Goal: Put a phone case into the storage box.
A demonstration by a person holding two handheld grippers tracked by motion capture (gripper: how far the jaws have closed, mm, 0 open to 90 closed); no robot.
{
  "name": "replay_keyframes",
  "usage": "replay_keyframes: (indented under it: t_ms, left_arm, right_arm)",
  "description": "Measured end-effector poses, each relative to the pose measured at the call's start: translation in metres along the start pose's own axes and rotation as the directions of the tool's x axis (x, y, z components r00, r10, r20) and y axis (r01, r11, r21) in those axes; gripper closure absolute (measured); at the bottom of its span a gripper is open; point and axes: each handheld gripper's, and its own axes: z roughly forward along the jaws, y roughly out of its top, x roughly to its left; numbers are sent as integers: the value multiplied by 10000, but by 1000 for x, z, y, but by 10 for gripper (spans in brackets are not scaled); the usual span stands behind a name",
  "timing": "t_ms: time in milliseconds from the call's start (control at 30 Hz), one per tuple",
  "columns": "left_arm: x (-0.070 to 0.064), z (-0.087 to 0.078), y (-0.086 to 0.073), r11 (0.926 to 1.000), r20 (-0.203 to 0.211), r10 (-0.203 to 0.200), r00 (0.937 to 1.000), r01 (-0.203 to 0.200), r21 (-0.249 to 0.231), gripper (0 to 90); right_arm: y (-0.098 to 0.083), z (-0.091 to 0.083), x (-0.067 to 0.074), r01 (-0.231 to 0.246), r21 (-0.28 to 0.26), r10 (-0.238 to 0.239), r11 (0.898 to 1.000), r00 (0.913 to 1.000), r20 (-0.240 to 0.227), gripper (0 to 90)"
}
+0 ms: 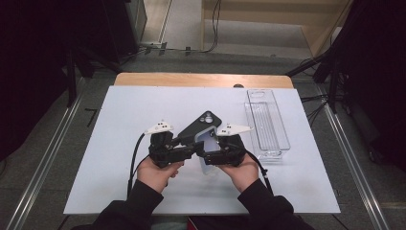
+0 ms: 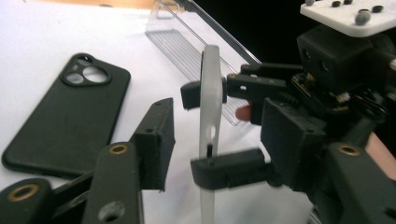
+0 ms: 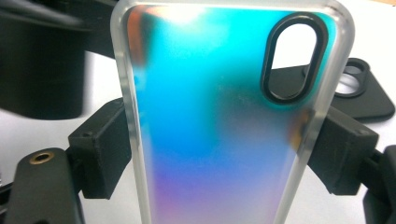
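A frosted phone case (image 3: 219,116) with a blue-to-purple sheen and an oval camera cutout stands upright above the mat, seen edge-on in the left gripper view (image 2: 210,93). My right gripper (image 3: 224,149) is shut on it, one pad on each long side. My left gripper (image 2: 219,123) faces it from the left with its jaws apart. The case's edge stands between those jaws, untouched by either pad. In the high view both grippers, left (image 1: 193,146) and right (image 1: 205,153), meet at the mat's front middle. A black phone case (image 1: 198,123) lies flat just behind them.
A clear, long plastic tray (image 1: 266,123) lies on the right of the white mat (image 1: 134,110). The mat covers a wooden table (image 1: 191,79). Cables trail from both grippers toward the person's sleeves. Dark stands and floor rails flank the table.
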Motion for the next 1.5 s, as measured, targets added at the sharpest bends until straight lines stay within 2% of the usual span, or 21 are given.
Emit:
replay_keyframes:
  t_ms: [33,167,200,367,400,500,567,667,767,800,833,900,933,1133,1233,1333,1500]
  left_arm:
    - [3,0,1,9994,111,-76,9999,72,330,406]
    - [8,-2,1,9981,191,-129,9997,118,610,376]
    - [12,-4,2,9979,444,-47,9990,18,650,352]
    - [17,-8,2,9935,726,105,9973,-186,1123,336]
    - [19,-9,2,9921,754,79,9971,-173,1246,336]
    - [23,-10,1,9881,1077,192,9940,-353,1499,336]
    - [24,-8,-2,9811,1373,449,9895,-696,1804,307]
    - [24,-7,-7,9690,1145,1193,9862,-1408,2029,302]
    - [25,-8,-10,9614,1355,1485,9796,-1751,2123,302]
    - [26,-9,-14,9516,1450,1814,9727,-2108,2237,302]
    - [26,-9,-14,9516,1450,1814,9727,-2108,2237,302]
    - [27,-10,-17,9368,1342,2254,9650,-2525,2421,302]
    - [27,-11,-20,9369,1283,2293,9649,-2545,2397,302]
    - [35,-19,-32,9188,1278,2635,9561,-2892,2686,302]
    - [37,-21,-34,9220,1314,2554,9579,-2822,2652,302]
    - [40,-24,-38,9277,1301,2386,9624,-2655,2624,302]
    - [43,-30,-44,9264,1206,2331,9649,-2581,2744,302]
  right_arm:
    - [0,-1,-3,121,22,-121,9999,9999,-84,153]
    - [1,-2,-9,138,129,-137,9998,9999,-79,153]
    - [2,-3,-13,104,156,-101,9998,9998,-188,153]
    - [4,-7,-21,-14,173,26,9998,9979,-653,152]
    - [6,-8,-23,107,235,-90,9997,9972,-745,153]
    - [7,-10,-25,121,252,-100,9996,9966,-816,152]
    - [9,-12,-28,132,266,-106,9996,9952,-977,152]
    - [10,-15,-33,171,441,-108,9989,9903,-1384,152]
    - [11,-17,-35,228,472,-155,9986,9887,-1492,152]
    - [12,-19,-37,253,490,-174,9985,9878,-1549,152]
    - [12,-19,-37,253,490,-174,9985,9878,-1549,152]
    - [13,-22,-39,295,446,-221,9986,9869,-1597,152]
    - [14,-23,-39,299,436,-225,9986,9866,-1618,152]
    - [16,-27,-43,317,443,-237,9985,9850,-1709,152]
    - [16,-29,-45,332,445,-251,9985,9849,-1712,152]
    - [17,-33,-47,236,441,-157,9987,9851,-1711,152]
    - [18,-36,-50,147,428,-72,9990,9852,-1712,152]
